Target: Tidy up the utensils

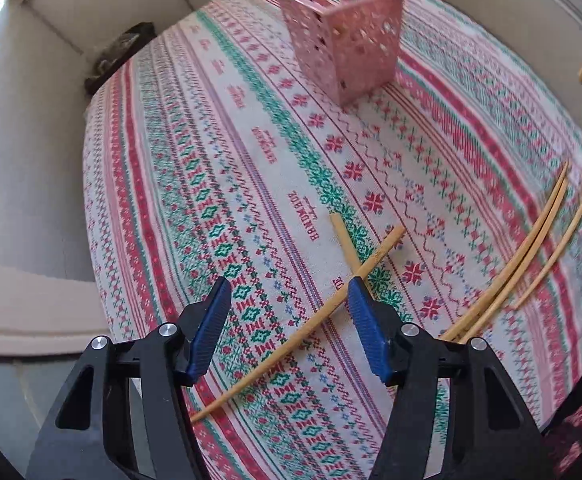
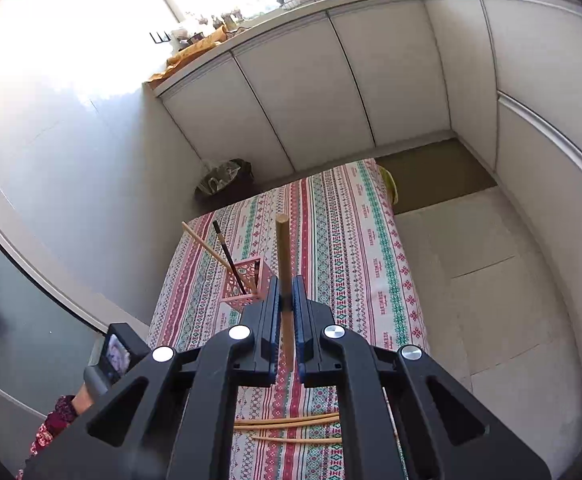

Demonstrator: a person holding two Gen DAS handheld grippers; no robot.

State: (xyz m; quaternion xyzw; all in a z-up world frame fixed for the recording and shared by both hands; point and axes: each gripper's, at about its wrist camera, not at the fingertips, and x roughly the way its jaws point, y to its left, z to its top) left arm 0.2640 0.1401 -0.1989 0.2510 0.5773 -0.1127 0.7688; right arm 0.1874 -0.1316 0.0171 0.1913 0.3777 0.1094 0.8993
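A patterned cloth-covered surface [image 1: 219,184] was seen in a white-cabinet kitchen.
The left claw [image 1: 287,300] was held wide above two crossed chopsticks [image 1: 355,264]; the right claw [image 2: 287,292] was clamped on an upright chopstick [image 2: 283,248] near the pink holder [image 2: 247,284].

I see a patterned tablecloth [image 1: 219,184] filling mid-frame, a dark bag [image 2: 223,178] on the floor at its far corner, and white cabinets [image 2: 331,80] across the upper frame.

Two crossed chopsticks [image 1: 355,268] lay just ahead of the left gripper [image 1: 289,292]; loose ones [image 1: 531,256] crowded its right. Bare cloth [image 1: 219,152] ran clear to the holder [image 1: 347,40], where sticks [image 2: 227,258] leaned out left.
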